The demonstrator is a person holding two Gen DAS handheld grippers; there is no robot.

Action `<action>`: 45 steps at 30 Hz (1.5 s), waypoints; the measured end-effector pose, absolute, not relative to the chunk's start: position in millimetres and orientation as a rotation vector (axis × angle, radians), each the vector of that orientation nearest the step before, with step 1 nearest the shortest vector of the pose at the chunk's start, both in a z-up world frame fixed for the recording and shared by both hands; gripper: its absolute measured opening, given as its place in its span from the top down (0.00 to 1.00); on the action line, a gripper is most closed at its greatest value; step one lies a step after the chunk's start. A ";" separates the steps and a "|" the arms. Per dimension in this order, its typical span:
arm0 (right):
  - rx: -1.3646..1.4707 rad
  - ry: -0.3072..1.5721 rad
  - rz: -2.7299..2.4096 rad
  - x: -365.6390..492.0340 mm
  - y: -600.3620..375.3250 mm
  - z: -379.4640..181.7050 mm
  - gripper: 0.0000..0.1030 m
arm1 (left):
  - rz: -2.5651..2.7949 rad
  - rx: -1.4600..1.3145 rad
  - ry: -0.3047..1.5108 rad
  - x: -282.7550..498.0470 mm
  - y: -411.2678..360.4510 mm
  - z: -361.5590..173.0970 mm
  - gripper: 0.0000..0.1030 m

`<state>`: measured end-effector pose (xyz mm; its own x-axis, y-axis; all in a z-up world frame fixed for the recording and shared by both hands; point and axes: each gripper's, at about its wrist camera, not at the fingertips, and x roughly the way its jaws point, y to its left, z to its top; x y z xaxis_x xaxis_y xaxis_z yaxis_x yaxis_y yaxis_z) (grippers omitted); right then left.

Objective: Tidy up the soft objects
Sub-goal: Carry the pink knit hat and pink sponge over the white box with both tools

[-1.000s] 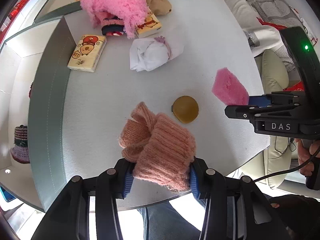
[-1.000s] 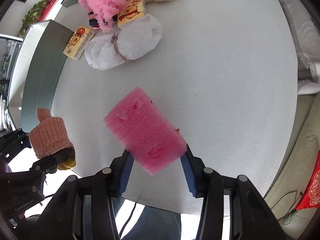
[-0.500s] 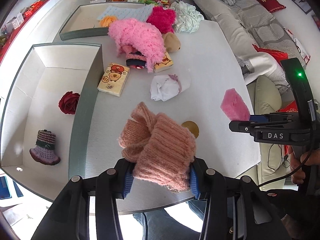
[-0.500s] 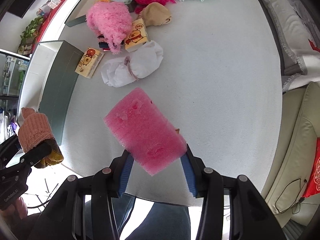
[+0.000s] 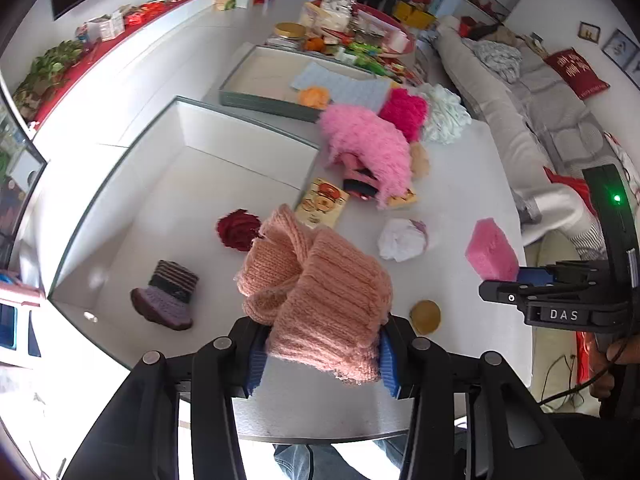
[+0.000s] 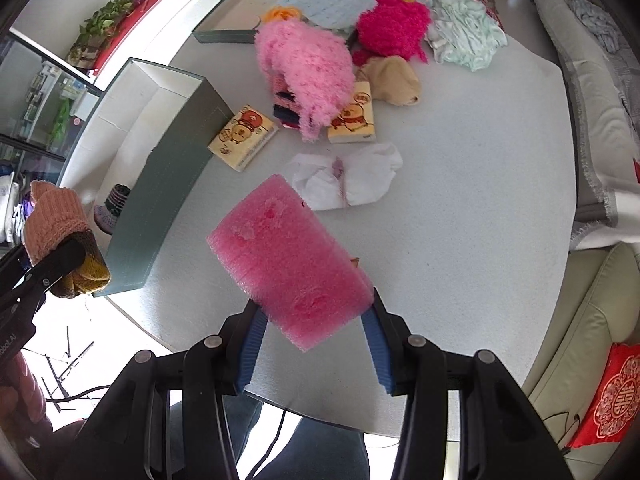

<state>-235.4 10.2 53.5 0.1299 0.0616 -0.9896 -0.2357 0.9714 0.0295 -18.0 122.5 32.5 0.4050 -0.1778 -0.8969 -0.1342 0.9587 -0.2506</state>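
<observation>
My left gripper (image 5: pixel 320 354) is shut on a peach knitted hat (image 5: pixel 316 284) and holds it high above the table's near edge; the hat also shows in the right wrist view (image 6: pixel 54 218). My right gripper (image 6: pixel 310 338) is shut on a pink sponge (image 6: pixel 288 258), also held in the air; the sponge shows in the left wrist view (image 5: pixel 491 251). A grey-walled box (image 5: pixel 184 152) stands at the left, with a dark red knitted flower (image 5: pixel 237 229) and a small purple knitted hat (image 5: pixel 166 294) inside it.
On the white table (image 6: pixel 480 160) lie a fluffy pink item (image 6: pixel 306 64), a magenta one (image 6: pixel 394 26), two tissue packs (image 6: pixel 242 138), a white tied cloth (image 6: pixel 346 180), a beige cloth (image 6: pixel 390 80) and a tan round object (image 5: pixel 426 316). A second tray (image 5: pixel 276 76) stands behind.
Both grippers have risen well above the table with their loads. The left view has swung towards the box, so its inside now shows.
</observation>
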 end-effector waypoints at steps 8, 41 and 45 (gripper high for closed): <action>-0.248 1.394 0.369 -206.2 96.3 64.1 0.51 | 0.176 -0.391 1.145 -22.8 188.8 28.8 0.55; -0.434 1.368 0.496 -151.3 227.1 45.6 0.51 | 0.423 -0.476 1.212 -6.5 246.7 -24.2 0.55; -0.441 1.379 0.504 -149.3 230.3 40.8 0.51 | 0.425 -0.476 1.220 -4.6 246.4 -27.4 0.55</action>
<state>-149.3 230.3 40.8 0.1178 0.0794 -0.9899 -0.5774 0.8165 -0.0033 -4.6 246.4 -27.4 0.2897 0.0558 -0.9555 -0.5501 0.8267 -0.1184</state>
